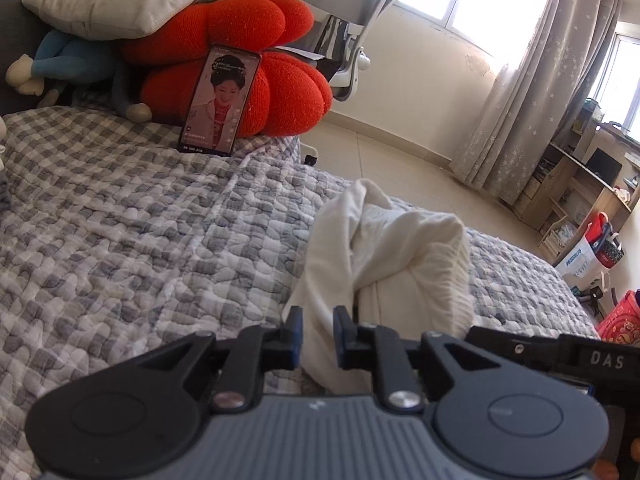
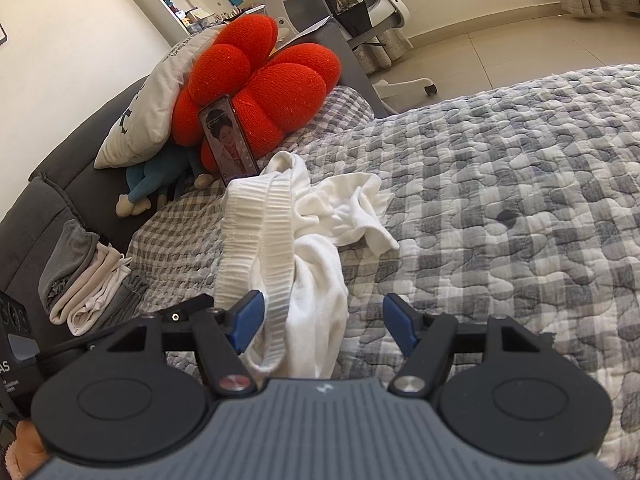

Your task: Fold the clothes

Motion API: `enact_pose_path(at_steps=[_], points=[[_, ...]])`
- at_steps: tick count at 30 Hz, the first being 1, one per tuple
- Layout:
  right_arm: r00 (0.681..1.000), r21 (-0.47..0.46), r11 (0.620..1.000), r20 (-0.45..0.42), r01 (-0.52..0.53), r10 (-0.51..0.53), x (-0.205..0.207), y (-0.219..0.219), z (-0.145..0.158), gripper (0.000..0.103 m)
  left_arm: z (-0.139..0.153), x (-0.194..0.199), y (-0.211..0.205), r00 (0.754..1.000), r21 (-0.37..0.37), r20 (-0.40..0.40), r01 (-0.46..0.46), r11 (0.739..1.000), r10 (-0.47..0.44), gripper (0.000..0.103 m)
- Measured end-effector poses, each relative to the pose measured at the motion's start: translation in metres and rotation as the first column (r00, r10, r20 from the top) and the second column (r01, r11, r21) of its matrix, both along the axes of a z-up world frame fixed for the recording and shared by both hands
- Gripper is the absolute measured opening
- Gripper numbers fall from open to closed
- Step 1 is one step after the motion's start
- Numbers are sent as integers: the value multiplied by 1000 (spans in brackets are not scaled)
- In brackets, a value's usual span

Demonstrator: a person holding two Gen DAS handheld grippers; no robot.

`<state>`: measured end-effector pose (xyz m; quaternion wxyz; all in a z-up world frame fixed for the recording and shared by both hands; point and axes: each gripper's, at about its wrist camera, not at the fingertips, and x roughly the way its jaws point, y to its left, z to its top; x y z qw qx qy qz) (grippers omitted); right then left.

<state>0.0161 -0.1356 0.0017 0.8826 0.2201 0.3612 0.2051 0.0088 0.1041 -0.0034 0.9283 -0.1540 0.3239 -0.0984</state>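
Lying in a crumpled heap on the grey-and-white checked quilted bedspread [image 2: 500, 184] is the soft white garment with a ribbed elastic waistband [image 2: 288, 232], bunched and unfolded, its ribbed band looping toward the near edge of the bed. Left gripper [image 1: 318, 330] is right on it: the black fingers with blue pads stand narrow, a fold of the white cloth running up between them, and as far as the left wrist view shows they look clamped on that fold. Right gripper [image 2: 324, 322] sits just over the near end of the same garment with its jaws wide apart, the blue pad [image 2: 250, 318] on one side touching or just beside the ribbed waistband, the other pad off over bare quilt; nothing is pinched there. Up at the head of the bed, a big red knitted flower-shaped cushion [image 2: 260, 92] leans against the dark grey headboard [image 2: 72, 148], and a smartphone with a lit screen [image 2: 230, 144] stands propped upright against it, just behind the garment in the right wrist view. An off-white pillow [image 2: 148, 112] rests tilted beside the cushion, with a blue plush toy [image 2: 156, 184] tucked beneath. Over by the headboard, a small stack of folded grey and cream clothes [image 2: 88, 276] sits well apart from the heap.
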Motion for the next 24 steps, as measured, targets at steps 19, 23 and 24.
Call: enact_pose_path(at_steps=[19,23,24], points=[[998,30,998,5,56,-56,1,-20,-1,50,4,15,-50,980,-18,-4,200,980,-201,59],[1000,45,999,-13,13,-12,6,-12,-8,37,-1,19,-49,982,-2,-26,188,982,-188,40],[1000,57,998,-18,1,0,7,-10,-10,29,-2,19,-48,983,-4,-28,183,983,-183,32]])
